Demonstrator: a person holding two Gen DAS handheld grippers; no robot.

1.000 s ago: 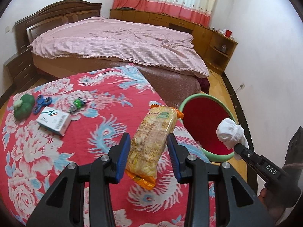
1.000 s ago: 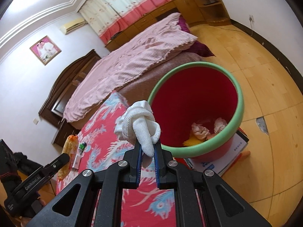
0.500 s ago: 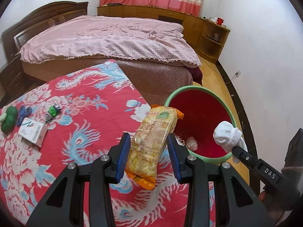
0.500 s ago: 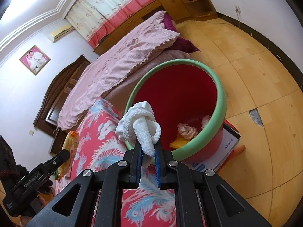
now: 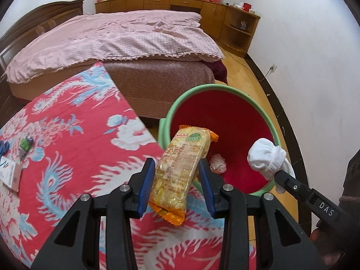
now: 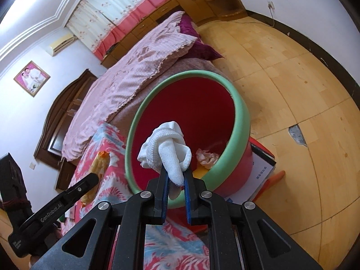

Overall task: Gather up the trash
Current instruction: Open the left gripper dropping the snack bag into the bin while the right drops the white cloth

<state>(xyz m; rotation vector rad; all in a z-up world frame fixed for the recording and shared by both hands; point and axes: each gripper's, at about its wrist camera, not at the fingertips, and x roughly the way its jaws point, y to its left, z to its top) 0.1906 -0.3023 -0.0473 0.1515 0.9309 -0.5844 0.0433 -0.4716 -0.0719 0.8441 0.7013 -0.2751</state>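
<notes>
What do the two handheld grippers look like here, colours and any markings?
Both are matte black plastic with triangular cut-outs, silver bolts and blue finger pads. The left gripper reads "GenRobot.AI" on its side; the right gripper reads "DAS". No cables or sleeves show.

**Soft daylight, heavy fisheye**

My room is evenly bright; daylight filters through the curtains (image 6: 117, 24). Shadows stay faint. Both views bend hard toward black corners. My near tongs look sharp, while the counter (image 5: 67, 157) cloth's lower edge smears.

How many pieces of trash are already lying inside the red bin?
2 that show: a crumpled pinkish paper wad on the bin floor and something yellow beside it, near the front wall. The rim and the held white cloth may hide more.
</notes>
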